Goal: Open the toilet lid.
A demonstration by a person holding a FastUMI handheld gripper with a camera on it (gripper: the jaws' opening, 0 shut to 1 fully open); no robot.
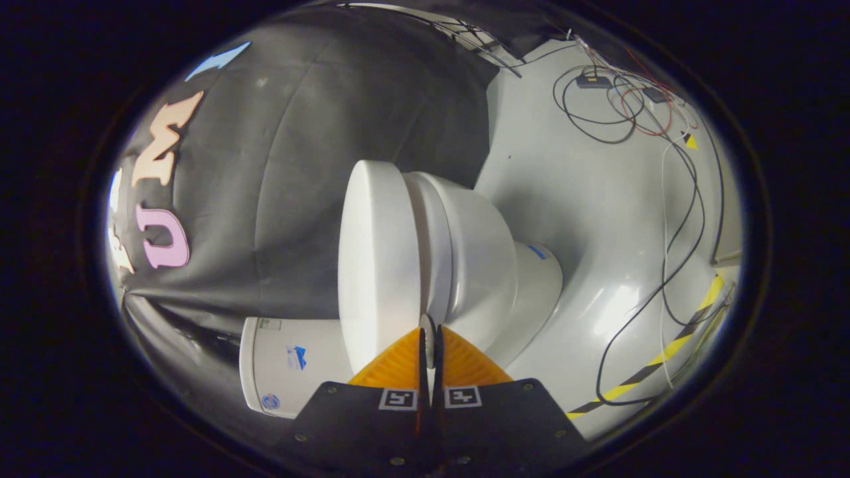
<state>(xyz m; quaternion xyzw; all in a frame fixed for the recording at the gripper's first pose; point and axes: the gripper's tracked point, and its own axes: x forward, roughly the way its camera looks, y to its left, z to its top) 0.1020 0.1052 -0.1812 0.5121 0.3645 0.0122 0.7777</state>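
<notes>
The gripper (430, 345) is sitting with its two orange ribbed fingers (398, 365) drawn nearly together, leaving only a thin dark slit between them, and a small grey tab at the rim of the toilet lid (378, 259) is lying in that slit at the fingertips; whether both fingers are actually pressing on it cannot be told. The camera is rolled sideways, so the white toilet (478, 259) is appearing on its side, just ahead of the fingers toward 12 o'clock. The lid is showing as a broad white disc toward 11 o'clock from the fingertips, lying flat against the seat, with the bowl (485, 265) bulging out beside it toward 1 o'clock and narrowing into the base (538, 285) toward 2 o'clock. The white tank (292, 372), carrying small blue marks, is lying toward 9 o'clock from the fingers, next to the lid's near edge. The pale glossy floor (597, 219) is spreading beyond the base toward 2 o'clock, with loose black, red and white cables (664, 265) trailing over it and a strip of yellow-and-black tape (664, 352) running toward 3 o'clock.
</notes>
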